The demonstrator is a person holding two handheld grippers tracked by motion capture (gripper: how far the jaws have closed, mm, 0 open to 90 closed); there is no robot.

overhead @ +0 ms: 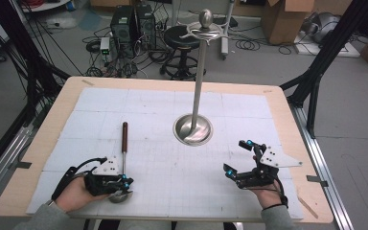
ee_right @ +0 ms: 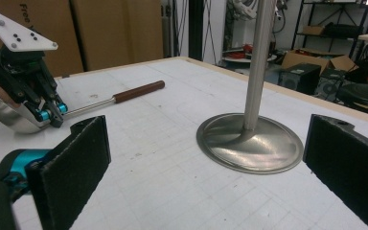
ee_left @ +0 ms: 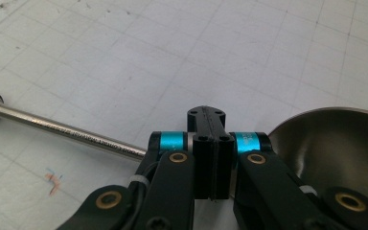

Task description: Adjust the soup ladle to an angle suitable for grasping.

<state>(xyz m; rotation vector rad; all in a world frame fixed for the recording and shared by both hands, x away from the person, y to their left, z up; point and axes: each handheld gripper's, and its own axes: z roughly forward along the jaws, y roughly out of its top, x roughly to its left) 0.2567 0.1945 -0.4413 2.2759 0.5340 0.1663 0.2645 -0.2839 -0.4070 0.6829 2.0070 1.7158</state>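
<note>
Ladle [overhead: 122,158] lies on the near-left part of the table, its brown wooden grip pointing away from the person and its steel bowl at the near end. Left gripper [overhead: 124,182] sits right over that bowl end, jaws clenched together; in the left gripper view the 2 black fingers [ee_left: 202,163] press flat against each other with nothing visible between them, the ladle's shaft [ee_left: 67,132] running off to one side just behind them and the bowl [ee_left: 335,148] just beside them on the other. Whether the fingertips touch the metal cannot be told. From the right gripper view the left gripper [ee_right: 52,115] hangs against the bowl's rim where the shaft begins.

Right gripper [overhead: 237,158] is held on the near-right side, well apart from the ladle, its 2 jaws spread wide and empty; its padded fingers [ee_right: 84,158] frame the round steel base [ee_right: 249,143] of a tall stand [overhead: 199,81], which rises upright from the middle of the table.

The table [overhead: 38,143] has a pale wooden edge and is covered by white gridded sheets. Beyond it are a grey floor, a black stool [overhead: 182,38], tangled cables, computer cases and cardboard boxes [overhead: 285,19].
</note>
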